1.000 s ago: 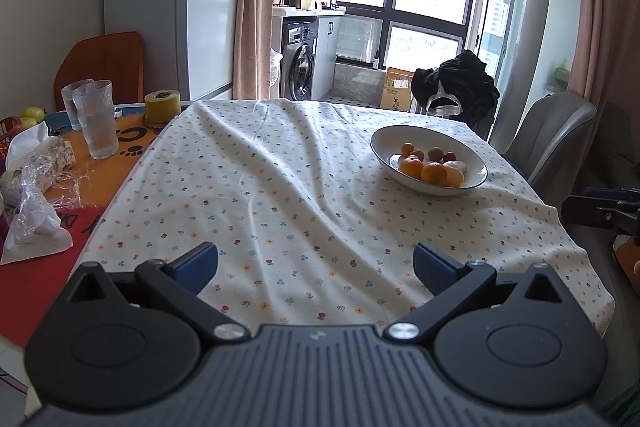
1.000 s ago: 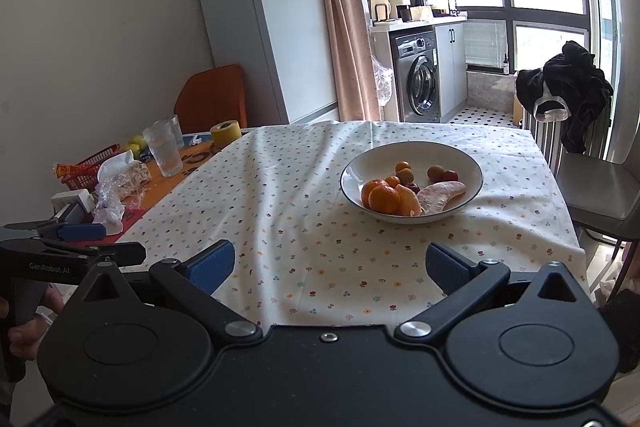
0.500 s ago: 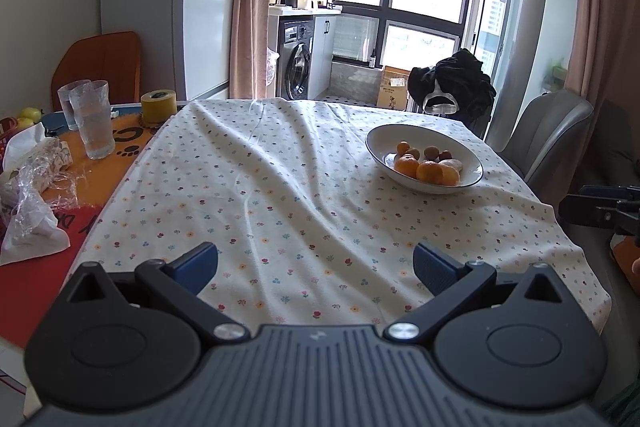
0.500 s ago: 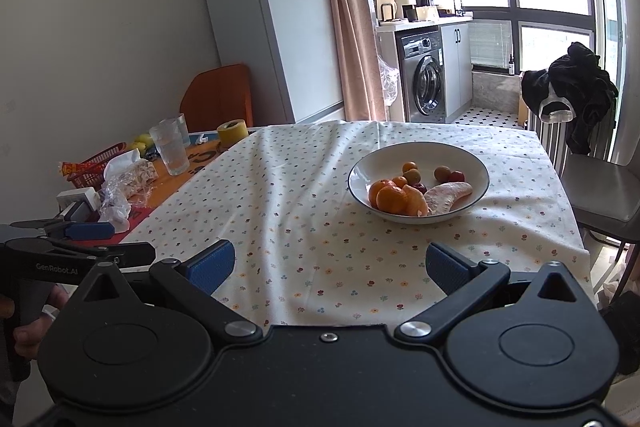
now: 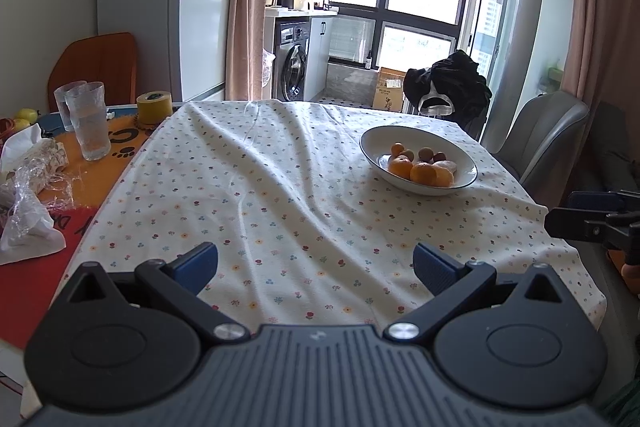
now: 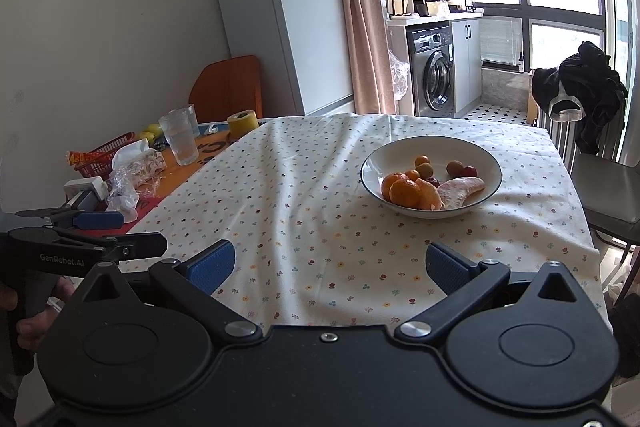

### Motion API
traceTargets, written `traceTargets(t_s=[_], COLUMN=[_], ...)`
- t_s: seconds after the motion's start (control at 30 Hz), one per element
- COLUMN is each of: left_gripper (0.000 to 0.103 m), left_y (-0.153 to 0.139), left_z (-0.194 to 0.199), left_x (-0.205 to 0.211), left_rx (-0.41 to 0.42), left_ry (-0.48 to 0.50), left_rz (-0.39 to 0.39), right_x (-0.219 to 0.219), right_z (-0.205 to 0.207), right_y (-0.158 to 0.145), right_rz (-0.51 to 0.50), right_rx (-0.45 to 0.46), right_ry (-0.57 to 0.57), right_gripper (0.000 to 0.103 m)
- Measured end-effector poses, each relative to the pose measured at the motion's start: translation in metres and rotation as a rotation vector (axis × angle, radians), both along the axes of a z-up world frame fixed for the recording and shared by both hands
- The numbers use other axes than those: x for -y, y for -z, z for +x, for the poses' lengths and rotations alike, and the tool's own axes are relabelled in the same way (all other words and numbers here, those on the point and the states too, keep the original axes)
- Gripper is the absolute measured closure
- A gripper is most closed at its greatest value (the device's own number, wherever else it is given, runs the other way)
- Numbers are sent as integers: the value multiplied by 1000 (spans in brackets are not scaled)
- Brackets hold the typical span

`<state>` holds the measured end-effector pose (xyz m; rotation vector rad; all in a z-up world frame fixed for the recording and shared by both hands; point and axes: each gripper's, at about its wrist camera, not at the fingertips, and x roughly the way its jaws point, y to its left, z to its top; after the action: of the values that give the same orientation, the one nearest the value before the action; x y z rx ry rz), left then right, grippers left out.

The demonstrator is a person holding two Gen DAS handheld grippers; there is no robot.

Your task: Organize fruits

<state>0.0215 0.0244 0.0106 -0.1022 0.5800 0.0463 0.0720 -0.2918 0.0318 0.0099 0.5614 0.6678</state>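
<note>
A white bowl (image 5: 372,141) (image 6: 488,157) stands on the flowered tablecloth (image 5: 260,187) (image 6: 312,195), toward the far right. It holds oranges (image 5: 424,173) (image 6: 404,191), a peeled pale-pink fruit segment (image 6: 460,189) and several small round fruits (image 5: 425,154) (image 6: 454,167). My left gripper (image 5: 316,261) hovers open over the near table edge, well short of the bowl. My right gripper (image 6: 330,265) is open too, nothing between its blue pads (image 6: 212,267), the bowl ahead and slightly right.
Left of the cloth sit two glasses (image 5: 89,121), a yellow tape roll (image 5: 154,106), crumpled plastic wrap (image 5: 28,195) and a red basket (image 6: 100,157). A grey chair (image 5: 548,139) stands at the right. A dark garment (image 6: 588,95) hangs over a far chair.
Both grippers have pulled back and risen slightly, so the bowl sits a little farther away in both views. Both stayed open.
</note>
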Motion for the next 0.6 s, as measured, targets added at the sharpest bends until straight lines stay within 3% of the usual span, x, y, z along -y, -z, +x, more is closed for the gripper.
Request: traceTargets(t_s=[0.6], left_gripper=[0], left_y=[2], left_z=[0], left_x=[3], left_rx=[0], left_ry=[-5], left_rz=[3], right_x=[-3], right_z=[-2], right_y=[0], right_rz=[-9], right_rx=[2], right_ry=[-6], right_gripper=[0])
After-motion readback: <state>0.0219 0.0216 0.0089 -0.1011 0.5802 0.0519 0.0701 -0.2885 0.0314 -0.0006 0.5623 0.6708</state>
